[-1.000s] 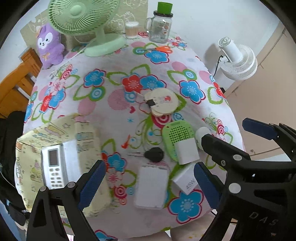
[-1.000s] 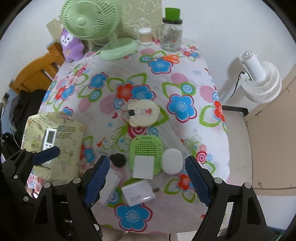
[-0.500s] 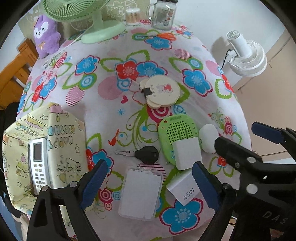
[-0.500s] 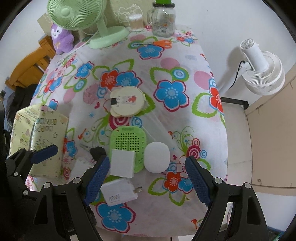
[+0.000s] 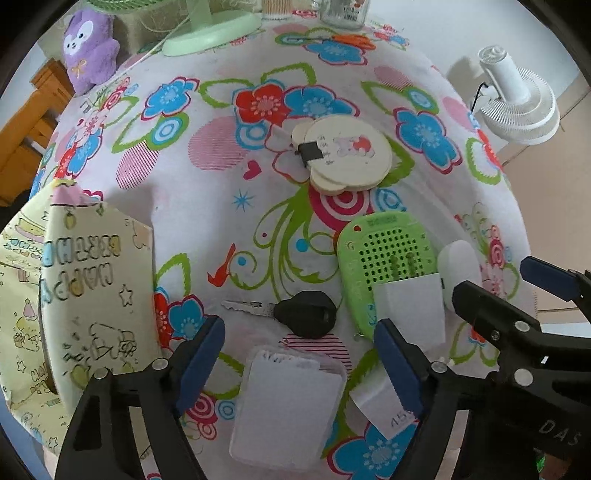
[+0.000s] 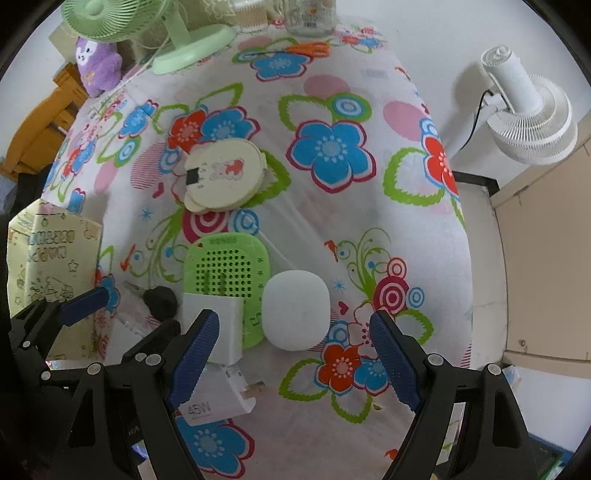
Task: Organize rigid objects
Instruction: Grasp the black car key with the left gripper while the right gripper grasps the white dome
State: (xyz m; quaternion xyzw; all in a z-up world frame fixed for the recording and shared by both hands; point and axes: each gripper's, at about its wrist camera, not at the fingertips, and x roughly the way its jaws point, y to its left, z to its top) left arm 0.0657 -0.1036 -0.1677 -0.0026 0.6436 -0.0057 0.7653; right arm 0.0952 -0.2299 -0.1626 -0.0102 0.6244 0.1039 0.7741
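Both grippers have dropped closer to the table since a sec ago, so the near-edge clutter fills more of each view. Left gripper [image 5: 301, 363] is wide open, holding nothing, fingers either side of the clear plastic case [image 5: 286, 406] w/ the black key [image 5: 306, 319] just beyond. Right gripper [image 6: 291, 363] is also wide open and empty, straddling the white oval pod [image 6: 297, 309]. Yellow gift bag [image 5: 88, 295] stands at the left edge of the table; its inside isn't visible now, so can't tell what's in it. Green perforated pad [image 6: 227, 269] lies mid-table w/ a white cube charger [image 6: 218, 325] overlapping its near edge; a second charger marked 45W [image 6: 221, 400] lies nearer the front edge, partly under the right gripper's left finger. Pod touches the pad's right side. Beige round card stack [image 6: 221, 175] sits farther back, apart from the rest. Open cloth lies on the right half of the flowered table [image 6: 332, 147] and btwn the card stack and the back row. At the back: green fan base [image 6: 192, 46], purple plush [image 6: 98, 64], glass jar [image 6: 310, 18], orange scissors [image 6: 306, 48]. White floor fan [image 6: 528, 122] stands off the table's right side. Items at the front are packed tight, the key close beside the pad.
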